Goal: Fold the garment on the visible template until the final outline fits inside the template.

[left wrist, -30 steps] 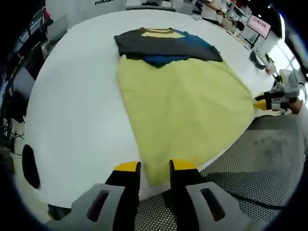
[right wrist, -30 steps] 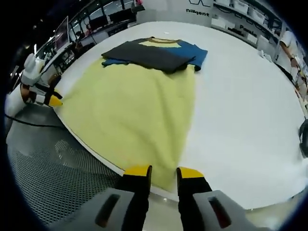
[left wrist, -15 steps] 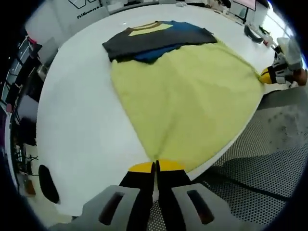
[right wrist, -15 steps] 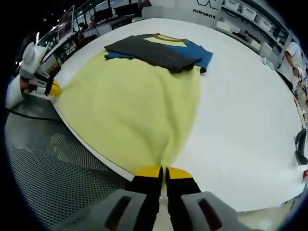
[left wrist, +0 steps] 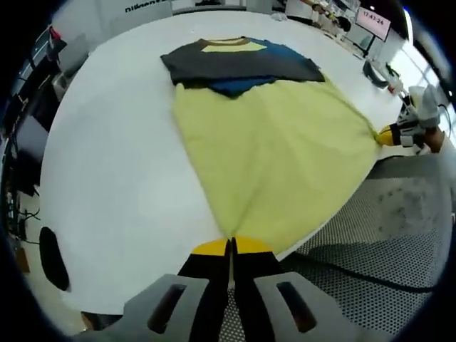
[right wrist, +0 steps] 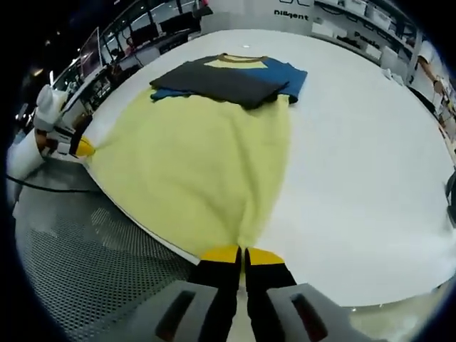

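The left gripper (left wrist: 231, 247) is sitting with its yellow-tipped jaws pressed together on one bottom corner of the T-shirt (left wrist: 274, 153), and the right gripper (right wrist: 243, 254) is doing the same on the other bottom corner. Each is pinching the yellow hem right at its own tips, so the two claws are holding the hem taut between them; judging by that, the person is getting ready to carry the bottom edge forward over the body of the shirt.

Ahead of both claws the garment is lying flat on the white table (left wrist: 114, 171), its yellow body fanning away from the tips toward the far end. There the dark grey and blue sleeves (right wrist: 224, 82) are already lying folded across the chest, just below the yellow collar (left wrist: 234, 45). The hem end is reaching the near table edge, with perforated grey flooring (right wrist: 85, 256) showing beyond it. No separate template outline can be made out under the cloth.

In the left gripper view the right claw is appearing far off to the right of the tips; in the right gripper view the left claw is sitting far to the left.

Some dark lettering is showing on a white wall (right wrist: 293, 13) well beyond the shirt, too small to read with confidence. A screen (left wrist: 375, 17) at the far right is carrying figures that are also illegible.
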